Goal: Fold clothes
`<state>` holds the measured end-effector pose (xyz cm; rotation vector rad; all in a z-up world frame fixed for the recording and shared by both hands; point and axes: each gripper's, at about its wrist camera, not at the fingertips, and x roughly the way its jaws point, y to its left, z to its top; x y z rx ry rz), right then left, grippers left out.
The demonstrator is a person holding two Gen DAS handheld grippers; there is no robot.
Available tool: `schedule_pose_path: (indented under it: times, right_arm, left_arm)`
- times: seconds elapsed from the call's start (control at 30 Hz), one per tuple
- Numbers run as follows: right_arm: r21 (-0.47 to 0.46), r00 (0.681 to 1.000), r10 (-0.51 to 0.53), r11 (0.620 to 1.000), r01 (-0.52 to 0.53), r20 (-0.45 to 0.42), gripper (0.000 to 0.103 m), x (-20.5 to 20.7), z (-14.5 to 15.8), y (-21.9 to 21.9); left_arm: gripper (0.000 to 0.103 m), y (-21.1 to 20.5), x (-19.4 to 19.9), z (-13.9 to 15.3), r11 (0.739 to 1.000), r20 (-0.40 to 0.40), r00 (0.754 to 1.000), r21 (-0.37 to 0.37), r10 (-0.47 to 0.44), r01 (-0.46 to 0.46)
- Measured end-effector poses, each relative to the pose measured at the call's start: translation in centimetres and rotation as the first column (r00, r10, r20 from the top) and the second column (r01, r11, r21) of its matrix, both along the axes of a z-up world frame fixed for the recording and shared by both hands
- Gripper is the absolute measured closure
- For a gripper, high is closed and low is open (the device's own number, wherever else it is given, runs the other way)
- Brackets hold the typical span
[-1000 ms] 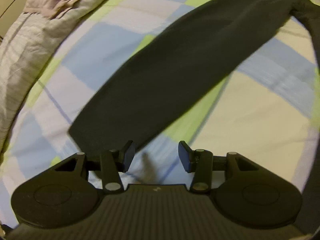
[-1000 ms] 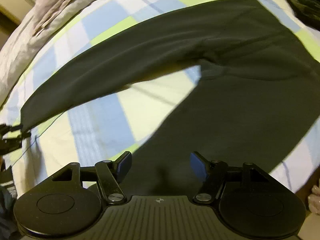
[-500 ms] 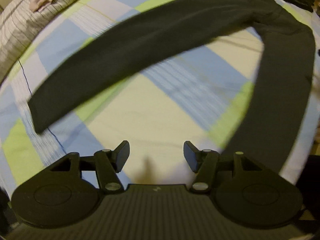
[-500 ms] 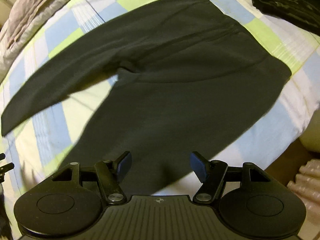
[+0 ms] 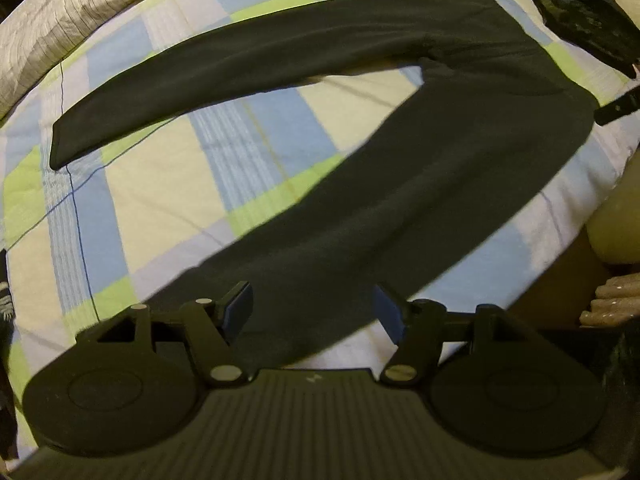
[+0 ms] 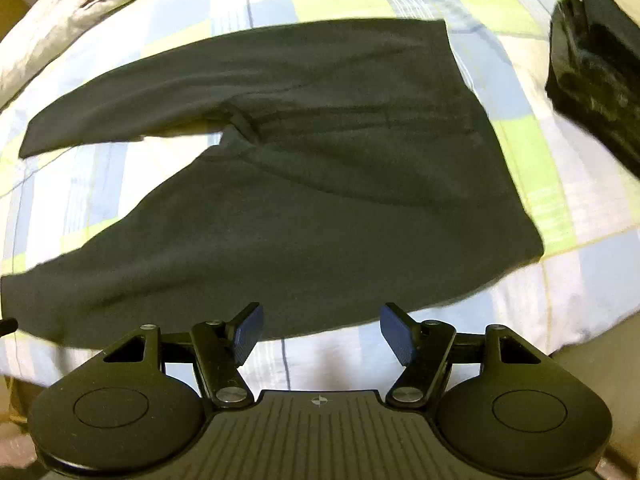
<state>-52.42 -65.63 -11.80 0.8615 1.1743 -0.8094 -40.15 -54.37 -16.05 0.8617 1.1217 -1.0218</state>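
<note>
A pair of dark trousers [image 5: 400,184] lies flat on a checked bedsheet [image 5: 160,184], legs spread apart in a V. The far leg [image 5: 240,68] runs left; the near leg's cuff lies under my left gripper [image 5: 312,312], which is open and empty just above it. In the right wrist view the trousers [image 6: 340,184] show with the waistband at the right. My right gripper [image 6: 320,328] is open and empty, just off the near edge of the near leg, close to the bed's edge.
A dark folded garment [image 6: 596,68] lies at the bed's far right; it also shows in the left wrist view [image 5: 580,8]. A striped quilt [image 5: 52,20] is bunched at the far left. The bed's edge [image 6: 520,340] runs close to my right gripper.
Both grippers have swung right along the trousers. The left moved from the far leg's cuff across the sheet to the near leg's cuff. The right moved toward the waistband.
</note>
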Motion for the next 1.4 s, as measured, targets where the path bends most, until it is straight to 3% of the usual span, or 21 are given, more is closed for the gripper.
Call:
schedule_pose_path:
  times: [0.4, 0.97, 1.2, 1.4]
  right_arm:
    - [-0.034, 0.994, 0.102, 0.994, -0.100, 0.040, 0.035, -0.1, 1.6, 0.3]
    - [0.002, 0.984, 0.175, 0.985, -0.175, 0.039, 0.035, -0.1, -0.1, 1.7]
    - [-0.038, 0.977, 0.203, 0.979, -0.201, 0.068, 0.035, 0.1, 0.6, 1.6]
    - [-0.066, 0.971, 0.232, 0.971, -0.229, 0.057, 0.035, 1.9, 0.5, 1.0]
  left_arm:
    - [0.040, 0.7, -0.4, 2.1, 0.996, 0.054, 0.995, -0.051, 0.082, -0.079]
    - [0.039, 6.2, -1.1, 1.3, 0.979, 0.076, 0.976, 0.000, 0.202, -0.202]
    - [0.039, 8.4, -1.0, 1.3, 0.969, 0.093, 0.965, 0.004, 0.245, -0.247]
    - [0.039, 10.5, 1.1, 1.0, 0.971, 0.116, 0.966, 0.034, 0.231, -0.236]
